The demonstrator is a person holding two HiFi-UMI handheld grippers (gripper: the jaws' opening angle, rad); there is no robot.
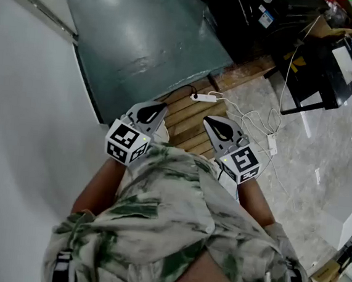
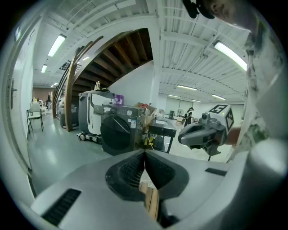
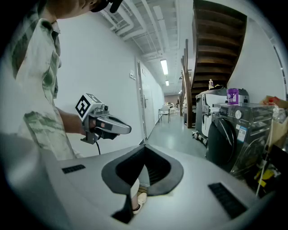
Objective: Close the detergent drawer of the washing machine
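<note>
Left gripper view put dark-grey front-load washing machine [image 2: 118, 133] far off; grey left gripper [image 2: 145, 152] & right gripper [image 3: 144, 150] had jaws pressed together, empty, so task prob. unstarted.

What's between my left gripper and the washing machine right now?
In the left gripper view, only bare grey floor shows between the shut, empty left gripper and the dark washing machine.
</note>
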